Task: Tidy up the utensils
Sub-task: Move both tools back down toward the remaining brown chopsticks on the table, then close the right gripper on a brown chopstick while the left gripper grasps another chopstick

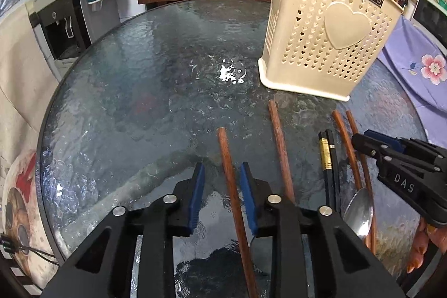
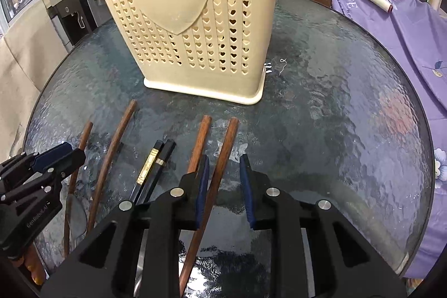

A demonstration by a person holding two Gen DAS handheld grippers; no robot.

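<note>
A cream perforated utensil holder with a raised heart on its side stands upright on the round glass tabletop. In front of the holder the utensils lie in a loose row, their ends pointing toward it.

The left gripper is lowered over the outermost wooden chopstick, the one farthest left of the holder. Its fingers stand apart on either side of the stick, with glass showing between pad and wood.

The right gripper straddles another wooden chopstick at the row's other end; the left pad looks against the stick, the right pad clear of it.

Between them lie more wooden chopsticks, a black pair with gold bands and a metal spoon.
</note>
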